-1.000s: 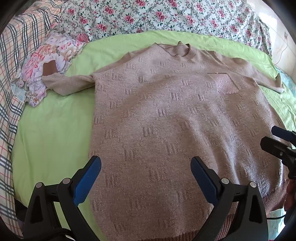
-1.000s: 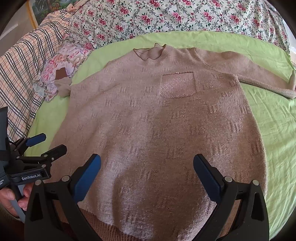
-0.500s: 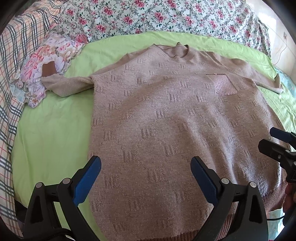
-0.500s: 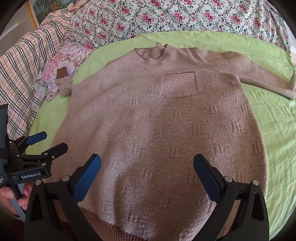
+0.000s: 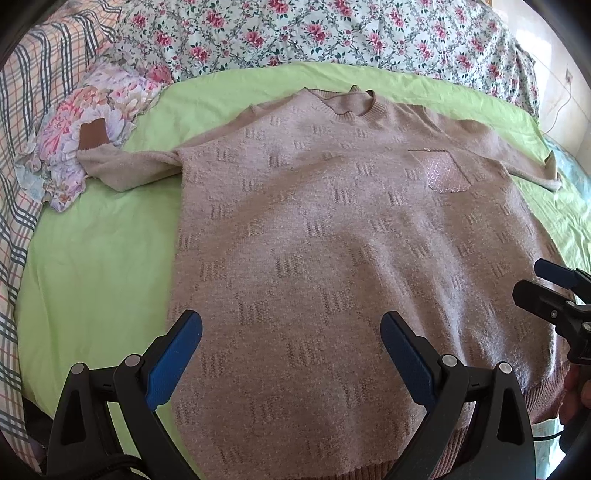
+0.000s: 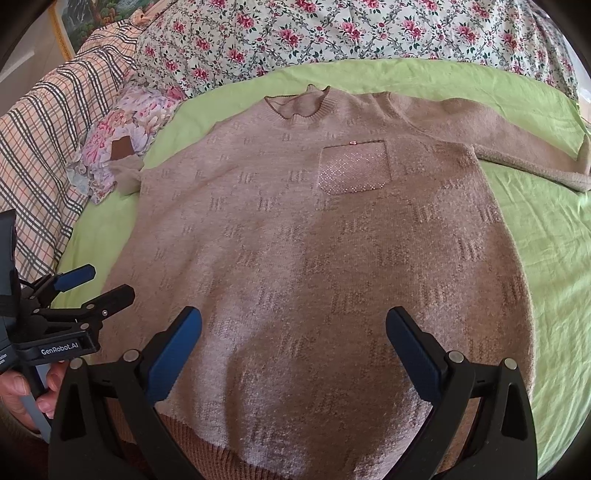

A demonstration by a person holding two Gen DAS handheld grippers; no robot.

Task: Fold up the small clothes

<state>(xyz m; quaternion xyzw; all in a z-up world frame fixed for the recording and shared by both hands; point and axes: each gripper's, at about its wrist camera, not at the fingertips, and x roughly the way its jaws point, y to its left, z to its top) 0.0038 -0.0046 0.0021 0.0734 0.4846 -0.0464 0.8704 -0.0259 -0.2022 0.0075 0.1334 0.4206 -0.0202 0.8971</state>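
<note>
A beige knit sweater [image 5: 332, 240] with a sparkly chest pocket [image 5: 445, 173] lies flat, front up, on a green sheet [image 5: 92, 258]. It also fills the right wrist view [image 6: 314, 258], pocket [image 6: 354, 170] included. Its left sleeve [image 5: 125, 170] reaches onto a floral cloth; its right sleeve [image 6: 517, 147] stretches to the right. My left gripper [image 5: 291, 332] is open and empty above the sweater's lower left part. My right gripper [image 6: 293, 332] is open and empty above the lower middle. Each gripper shows in the other's view, the right [image 5: 546, 284] and the left [image 6: 96, 284].
A small floral cloth [image 5: 92, 129] lies at the sheet's left edge. A rose-patterned quilt [image 5: 332, 33] is heaped behind the sweater. A plaid blanket [image 6: 44, 155] lies along the left side. A wall with a cable [image 5: 561, 107] shows at the far right.
Both grippers have drawn back slightly from the sweater, so it sits a little farther up in both views. Both stay open and empty. The sweater has not moved.
</note>
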